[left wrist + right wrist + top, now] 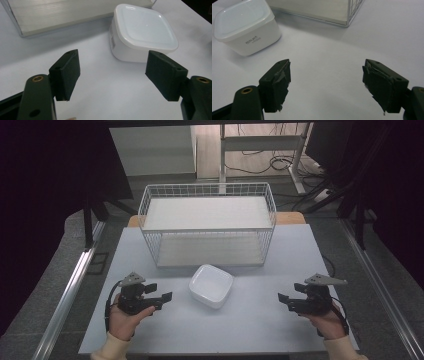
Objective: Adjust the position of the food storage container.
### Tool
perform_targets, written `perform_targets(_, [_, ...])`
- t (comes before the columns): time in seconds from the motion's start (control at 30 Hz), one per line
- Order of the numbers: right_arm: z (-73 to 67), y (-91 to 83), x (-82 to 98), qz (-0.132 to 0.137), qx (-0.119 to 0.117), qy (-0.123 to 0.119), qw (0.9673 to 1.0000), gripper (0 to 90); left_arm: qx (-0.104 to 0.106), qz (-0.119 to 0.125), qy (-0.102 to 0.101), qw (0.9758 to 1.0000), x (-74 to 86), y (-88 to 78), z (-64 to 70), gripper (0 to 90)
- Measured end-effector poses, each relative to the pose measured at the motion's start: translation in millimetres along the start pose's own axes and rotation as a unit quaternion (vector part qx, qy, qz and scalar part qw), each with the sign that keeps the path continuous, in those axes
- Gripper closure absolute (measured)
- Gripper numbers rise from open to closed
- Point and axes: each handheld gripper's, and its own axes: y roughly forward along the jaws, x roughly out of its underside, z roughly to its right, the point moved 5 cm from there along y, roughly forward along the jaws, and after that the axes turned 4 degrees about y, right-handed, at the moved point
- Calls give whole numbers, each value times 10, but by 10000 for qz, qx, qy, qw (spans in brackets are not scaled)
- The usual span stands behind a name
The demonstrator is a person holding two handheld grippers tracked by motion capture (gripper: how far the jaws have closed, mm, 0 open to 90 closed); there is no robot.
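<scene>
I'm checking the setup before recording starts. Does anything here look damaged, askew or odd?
The pads on the right tongs look frayed, with torn, ragged edges. The white container sits turned at an angle to the wire rack. Nothing is spilled.

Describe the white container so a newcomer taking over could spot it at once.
Start at the white wire two-shelf rack at the back of the grey table. Just in front of it, midway between both hands, sits a white square plastic container with rounded corners. It's the table's one loose object.
</scene>
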Motion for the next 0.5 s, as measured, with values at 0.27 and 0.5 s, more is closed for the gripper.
perform_targets(0.27, [16,-13,8,-17,-73,1,10000,230,-139,-37,-8,9999,-75,35,-3,270])
perform_targets(0.5, [31,-28,-5,3,-46,24,10000,230,-163,1,82,9998,-223,77,14,270])
